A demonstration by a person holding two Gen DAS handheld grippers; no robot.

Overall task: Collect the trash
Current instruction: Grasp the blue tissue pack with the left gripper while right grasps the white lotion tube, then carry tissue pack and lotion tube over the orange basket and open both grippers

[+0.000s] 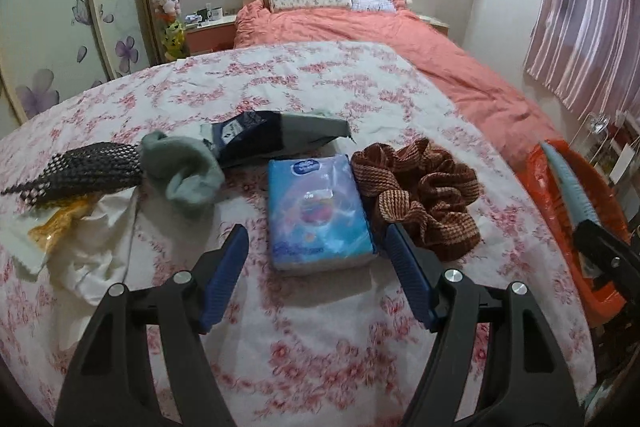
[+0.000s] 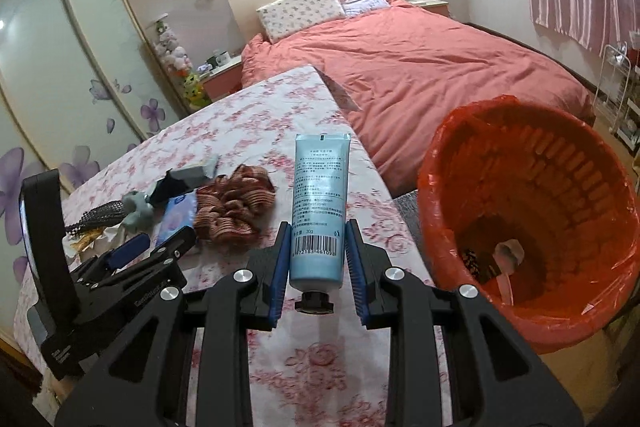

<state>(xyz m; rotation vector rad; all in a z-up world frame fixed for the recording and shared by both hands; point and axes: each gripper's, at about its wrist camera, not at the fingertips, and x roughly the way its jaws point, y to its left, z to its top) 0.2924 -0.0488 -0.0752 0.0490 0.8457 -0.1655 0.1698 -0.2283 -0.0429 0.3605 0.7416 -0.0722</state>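
My left gripper (image 1: 317, 233) is open, its blue pads on either side of the near end of a blue tissue pack (image 1: 320, 203) without touching it. The pack lies on the floral tablecloth (image 1: 320, 339). Around it are a brown scrunchie (image 1: 424, 191), a grey sock (image 1: 184, 171), a dark pouch (image 1: 256, 139), black mesh (image 1: 88, 171) and a yellow wrapper (image 1: 60, 225). My right gripper (image 2: 318, 231) is shut on a light blue tube (image 2: 320, 187), cap towards the camera, over the table's right edge. The orange lined bin (image 2: 444, 147) stands just to its right.
The bin holds a little trash, including a pale scrap (image 2: 509, 251). A crumpled white sheet (image 1: 100, 251) lies at the table's left. A bed with a coral cover (image 2: 440, 67) is beyond the table. A wardrobe (image 2: 60, 67) lines the left wall. A white rack (image 2: 616, 95) stands at the far right.
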